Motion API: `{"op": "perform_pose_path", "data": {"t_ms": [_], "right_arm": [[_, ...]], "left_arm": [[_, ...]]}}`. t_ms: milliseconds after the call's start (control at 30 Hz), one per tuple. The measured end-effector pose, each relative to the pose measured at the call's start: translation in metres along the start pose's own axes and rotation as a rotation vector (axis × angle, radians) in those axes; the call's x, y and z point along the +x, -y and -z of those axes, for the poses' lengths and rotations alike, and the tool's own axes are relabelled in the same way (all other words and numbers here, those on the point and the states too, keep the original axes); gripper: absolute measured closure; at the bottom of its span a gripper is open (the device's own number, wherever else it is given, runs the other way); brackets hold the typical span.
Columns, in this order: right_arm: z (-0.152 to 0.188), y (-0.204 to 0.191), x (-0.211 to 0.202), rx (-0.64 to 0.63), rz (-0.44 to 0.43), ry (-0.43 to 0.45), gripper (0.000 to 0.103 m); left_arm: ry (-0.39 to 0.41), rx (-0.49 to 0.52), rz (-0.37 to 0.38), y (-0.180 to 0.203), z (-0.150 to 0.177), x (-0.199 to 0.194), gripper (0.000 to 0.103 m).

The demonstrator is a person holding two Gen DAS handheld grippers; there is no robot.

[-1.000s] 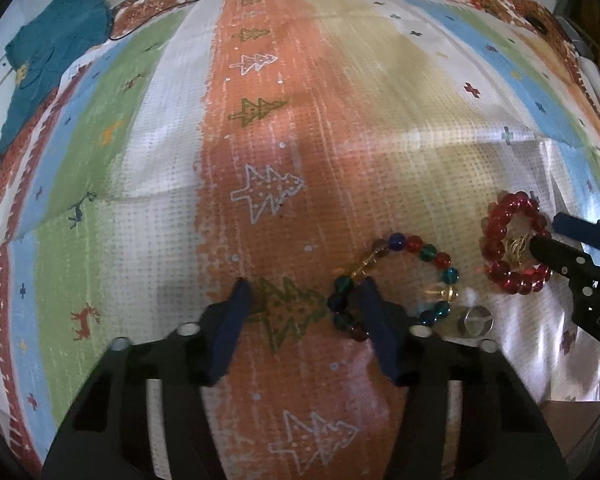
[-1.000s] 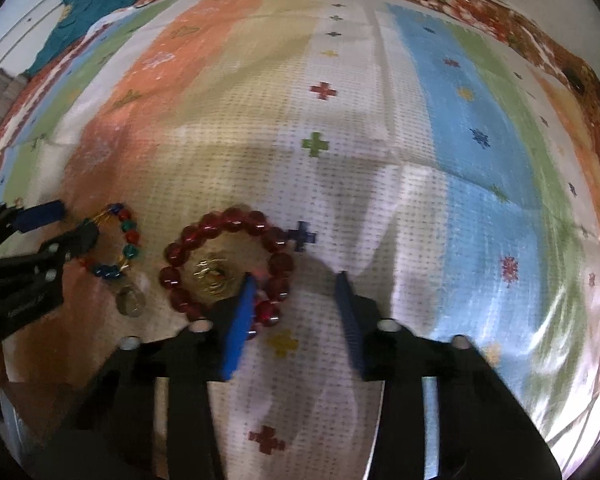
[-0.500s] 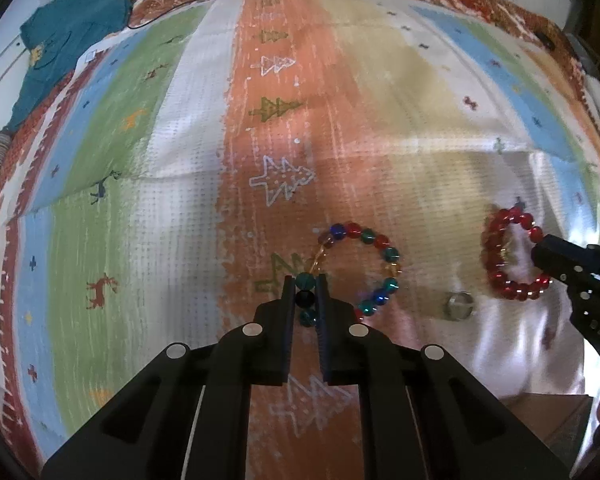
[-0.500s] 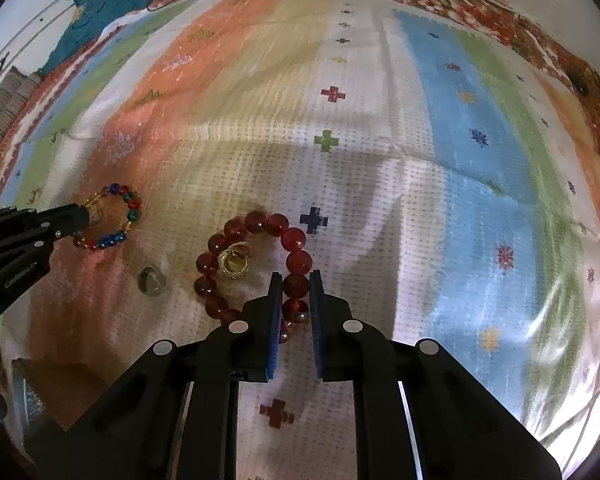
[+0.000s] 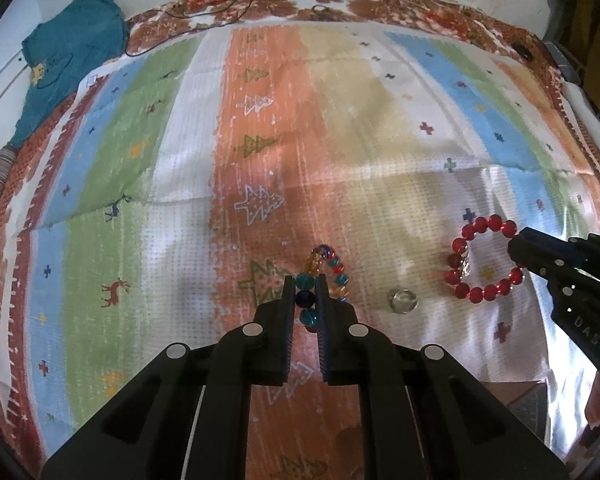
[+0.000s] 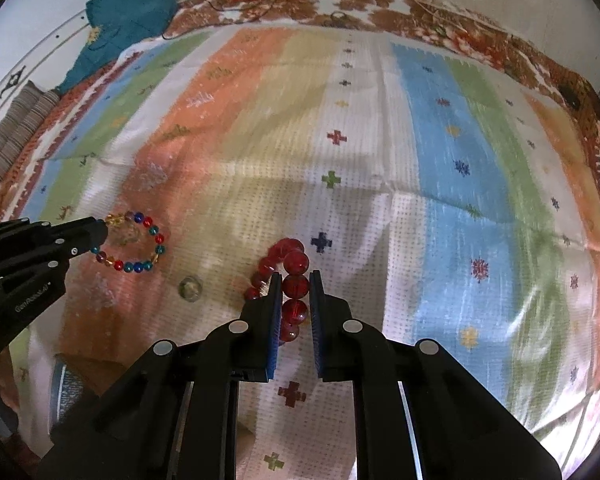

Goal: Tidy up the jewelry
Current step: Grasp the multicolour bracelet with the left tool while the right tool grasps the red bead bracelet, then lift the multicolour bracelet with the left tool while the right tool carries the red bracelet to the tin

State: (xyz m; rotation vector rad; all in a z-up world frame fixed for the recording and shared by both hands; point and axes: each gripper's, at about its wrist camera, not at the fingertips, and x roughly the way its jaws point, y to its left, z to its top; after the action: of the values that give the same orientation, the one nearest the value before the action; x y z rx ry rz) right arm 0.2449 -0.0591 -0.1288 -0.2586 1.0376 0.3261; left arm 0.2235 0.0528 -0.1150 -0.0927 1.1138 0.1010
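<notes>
My left gripper (image 5: 304,286) is shut on a multicoloured bead bracelet (image 5: 332,268), which hangs raised above the striped cloth; it also shows in the right wrist view (image 6: 140,244). My right gripper (image 6: 295,282) is shut on a red bead bracelet (image 6: 294,264), lifted off the cloth; it also shows in the left wrist view (image 5: 480,266). A small gold piece (image 5: 466,264) shows inside the red loop. A silver ring (image 5: 402,300) lies on the cloth between the two bracelets, also in the right wrist view (image 6: 190,288).
A striped patterned cloth (image 5: 260,140) covers the surface. A teal garment (image 5: 68,60) lies at the far left corner. A cable (image 5: 204,20) runs along the far edge. The cloth's near edge (image 6: 100,360) hangs over a brown surface.
Both grippers closed on their bracelets and lifted them; the bracelets now hang edge-on from the fingers. The ring has stayed on the cloth.
</notes>
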Motion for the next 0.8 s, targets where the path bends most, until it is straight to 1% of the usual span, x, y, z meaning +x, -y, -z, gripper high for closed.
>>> {"op": "perform_pose_path", "data": {"t_ms": [300, 567, 700, 800], "right_arm": [[-0.004, -0.007, -0.020, -0.021, 0.005, 0.052, 0.089], [-0.001, -0.009, -0.037, -0.016, -0.018, 0.074, 0.089], [0.005, -0.010, -0.043, 0.001, -0.043, 0.073, 0.089], [0.008, -0.014, -0.049, -0.008, -0.034, 0.078, 0.089]], "left_arm": [[0.032, 0.013, 0.009, 0.001, -0.002, -0.021, 0.094], [0.069, 0.035, 0.010, 0.004, -0.002, -0.043, 0.094], [0.064, 0.039, 0.016, 0.004, 0.001, -0.049, 0.094], [0.064, 0.038, 0.022, 0.003, 0.004, -0.053, 0.094]]}}
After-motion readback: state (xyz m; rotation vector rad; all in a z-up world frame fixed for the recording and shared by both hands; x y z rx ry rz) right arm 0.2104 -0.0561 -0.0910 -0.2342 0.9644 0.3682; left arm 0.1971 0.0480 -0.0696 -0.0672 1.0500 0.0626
